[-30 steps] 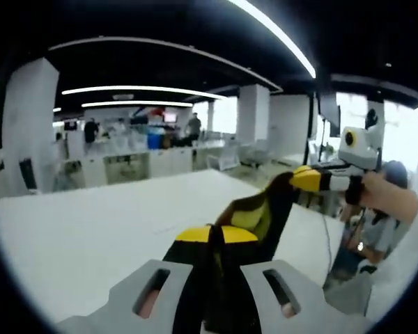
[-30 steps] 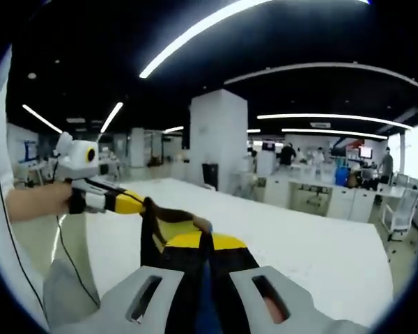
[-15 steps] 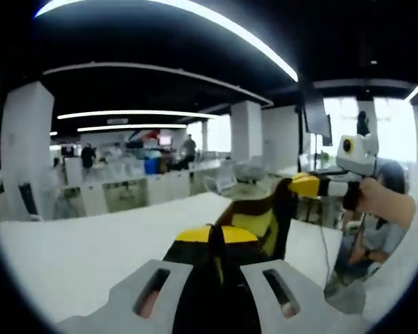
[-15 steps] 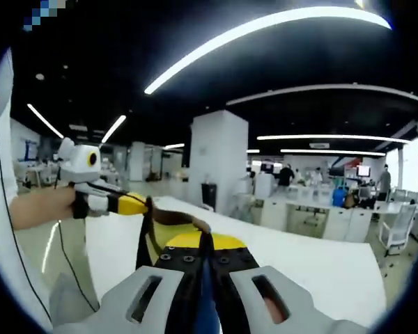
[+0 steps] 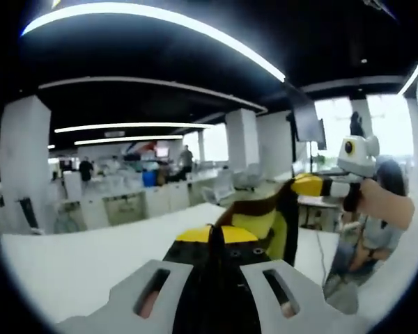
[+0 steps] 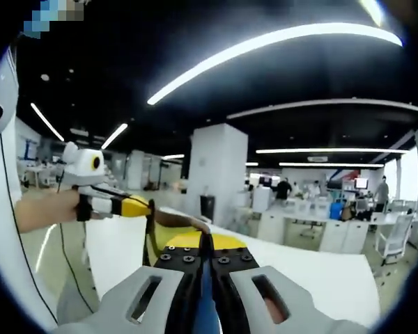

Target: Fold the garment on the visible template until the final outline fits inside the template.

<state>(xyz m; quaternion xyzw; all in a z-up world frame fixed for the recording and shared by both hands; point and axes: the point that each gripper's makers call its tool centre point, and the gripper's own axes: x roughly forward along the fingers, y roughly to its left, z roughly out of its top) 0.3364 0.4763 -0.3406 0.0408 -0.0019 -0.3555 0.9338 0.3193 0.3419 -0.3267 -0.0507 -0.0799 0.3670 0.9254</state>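
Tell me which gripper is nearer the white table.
Neither clearly: both are lifted above the white table. The left gripper and right gripper are each shut on the garment, stretched between them.

Long ceiling light strips (image 6: 265, 56) glare white against a dark ceiling and bend into arcs under fisheye distortion, while windows (image 5: 380, 129) at the right of the left gripper view blow out, the table (image 5: 76, 264) reads bright, and the far office stays soft and blurred.

left tongs (image 5: 216, 240) clamped, right tongs (image 6: 203, 245) clamped, raised
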